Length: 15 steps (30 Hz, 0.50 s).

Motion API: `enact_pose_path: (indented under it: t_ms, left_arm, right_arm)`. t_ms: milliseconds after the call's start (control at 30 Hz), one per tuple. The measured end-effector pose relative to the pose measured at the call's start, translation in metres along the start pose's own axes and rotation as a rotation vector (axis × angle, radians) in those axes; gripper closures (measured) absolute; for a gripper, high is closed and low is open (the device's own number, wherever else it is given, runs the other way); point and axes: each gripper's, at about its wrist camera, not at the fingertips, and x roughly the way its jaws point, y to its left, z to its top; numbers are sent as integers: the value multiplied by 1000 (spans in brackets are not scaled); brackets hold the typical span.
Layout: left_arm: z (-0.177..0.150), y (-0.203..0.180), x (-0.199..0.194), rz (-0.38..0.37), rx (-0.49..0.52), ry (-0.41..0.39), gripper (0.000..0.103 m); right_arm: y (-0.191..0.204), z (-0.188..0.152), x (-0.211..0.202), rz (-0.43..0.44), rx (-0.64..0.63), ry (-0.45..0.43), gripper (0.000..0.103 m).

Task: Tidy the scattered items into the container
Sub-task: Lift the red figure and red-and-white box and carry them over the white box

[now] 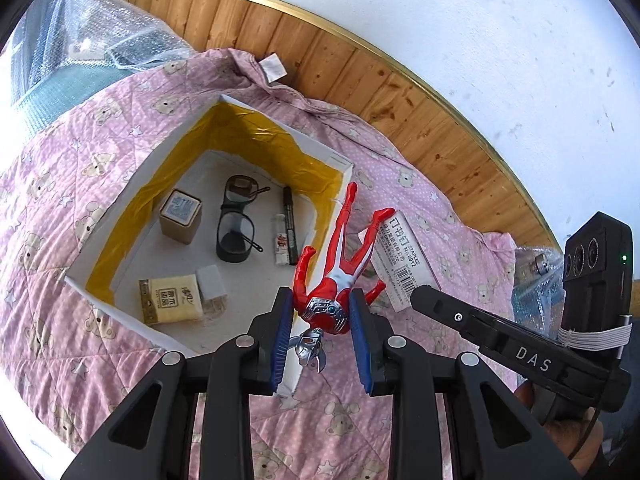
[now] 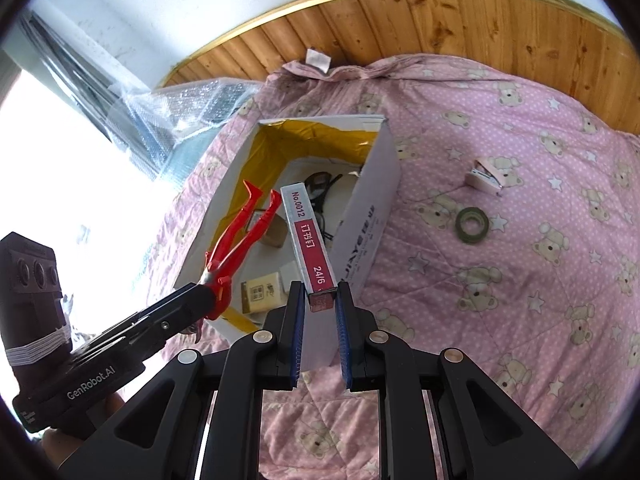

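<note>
Left gripper (image 1: pixel 320 312): jaws closed on the red figure (image 1: pixel 340 256) at its chest, legs toward 12 o'clock, over the box (image 1: pixel 120 204) rim. Right gripper (image 2: pixel 320 304): jaws clamped on the end of the staple box (image 2: pixel 308 240), held above the box opening. Tape roll (image 2: pixel 472 220) and stapler (image 2: pixel 486 176) lie on the quilt (image 2: pixel 520 280) at 2 o'clock of the box.

Bright daylight, blown-out glare at left, perhaps window; fisheye bending edges; focus sharp.
</note>
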Motion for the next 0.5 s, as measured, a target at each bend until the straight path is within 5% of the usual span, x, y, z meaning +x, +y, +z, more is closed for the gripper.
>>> enact_pose_path:
  t_ms: [500]
  left_arm:
    - [16, 44, -5, 19, -91, -30, 74]
  right_arm:
    - [40, 26, 28, -2, -62, 24, 87]
